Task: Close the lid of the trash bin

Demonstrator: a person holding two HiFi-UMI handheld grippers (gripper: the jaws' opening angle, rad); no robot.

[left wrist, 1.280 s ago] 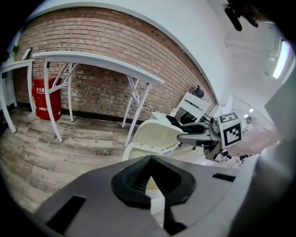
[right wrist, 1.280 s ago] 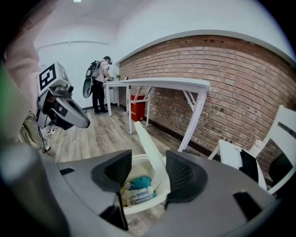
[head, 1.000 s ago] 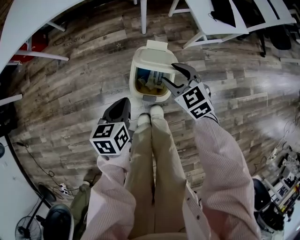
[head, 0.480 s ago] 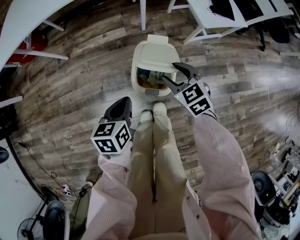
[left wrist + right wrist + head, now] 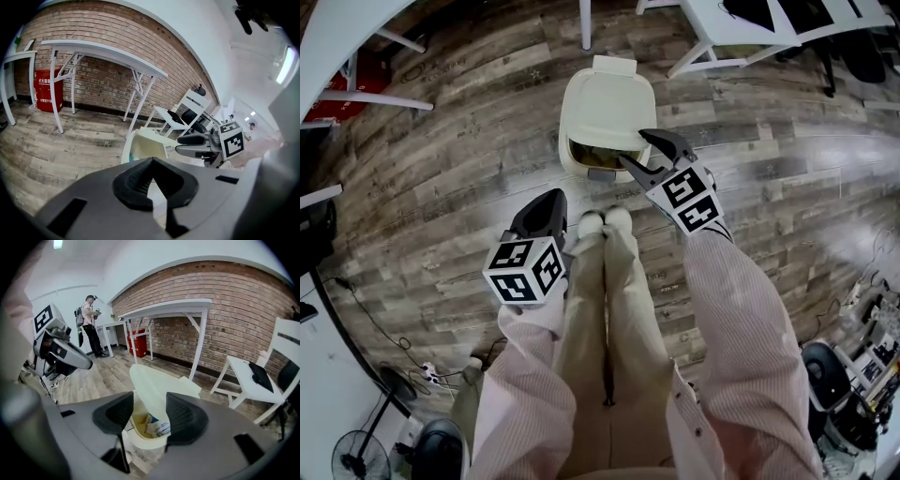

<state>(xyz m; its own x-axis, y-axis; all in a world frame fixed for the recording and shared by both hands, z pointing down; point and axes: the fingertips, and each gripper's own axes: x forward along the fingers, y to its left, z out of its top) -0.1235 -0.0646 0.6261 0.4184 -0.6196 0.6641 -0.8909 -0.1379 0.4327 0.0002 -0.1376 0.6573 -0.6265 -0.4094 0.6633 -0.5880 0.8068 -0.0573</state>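
Observation:
A cream trash bin (image 5: 581, 164) stands on the wood floor just ahead of the person's shoes (image 5: 605, 222). Its hinged lid (image 5: 607, 108) tilts low over the mouth, leaving a slit at the front where rubbish (image 5: 598, 153) shows. My right gripper (image 5: 637, 150) is open at the bin's front right corner, its upper finger beside the lid's edge. In the right gripper view the open jaws (image 5: 149, 413) frame the lid (image 5: 154, 380) and the rubbish (image 5: 157, 427) inside. My left gripper (image 5: 542, 214) hangs shut and empty, left of the shoes; its closed tips (image 5: 150, 164) point at the bin (image 5: 140, 147).
White table legs (image 5: 586, 28) and a white chair (image 5: 750, 33) stand behind the bin. A red box (image 5: 347, 94) sits at far left under a white table. A fan (image 5: 356, 459) and cables lie at lower left. Another person (image 5: 91, 324) stands far off by the brick wall.
The lid has swung down from half open to nearly covering the bin's mouth. My right gripper has moved a little down and left with it. The left gripper has barely moved.

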